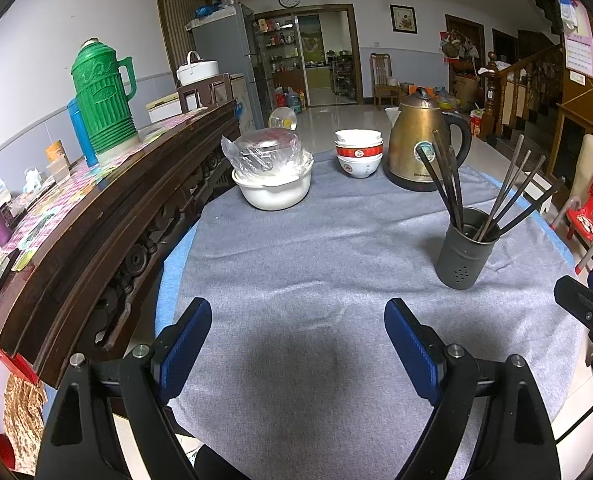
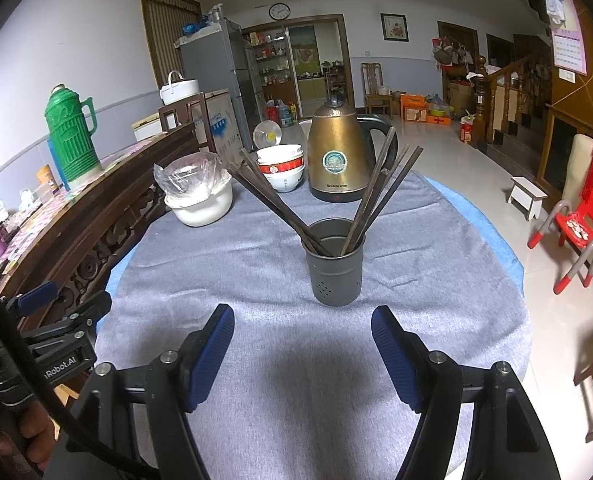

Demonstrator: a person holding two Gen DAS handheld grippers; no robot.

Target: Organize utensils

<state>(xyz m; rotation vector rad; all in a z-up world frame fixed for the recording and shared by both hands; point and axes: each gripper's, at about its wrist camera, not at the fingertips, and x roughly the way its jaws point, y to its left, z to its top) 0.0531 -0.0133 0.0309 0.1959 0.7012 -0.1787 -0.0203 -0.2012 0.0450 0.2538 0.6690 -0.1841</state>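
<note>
The left gripper [image 1: 298, 320] is hovering over bare grey cloth [image 1: 296, 240] on the worktop, jaws standing wide apart and grasping nothing. The right gripper [image 2: 302, 330] is likewise hanging released above the cloth, nothing between its blue pads [image 2: 212, 356].

The dark perforated utensil holder [image 2: 334, 266] is standing upright on the cloth, directly ahead of the right gripper and near it, apart from its fingertips. The chopsticks [image 2: 380, 192] are sitting inside the holder, fanning out in two bunches, one leaning left and one leaning right.

Behind the holder a brass-coloured kettle [image 2: 338, 156] is resting on its base. Beside it, to the left, stacked bowls [image 2: 282, 168] are sitting, and further left a white pot [image 2: 200, 204] is carrying a plastic-wrapped dish. A green thermos [image 1: 104, 96] is standing on the wooden sideboard [image 1: 108, 220] at left.
</note>
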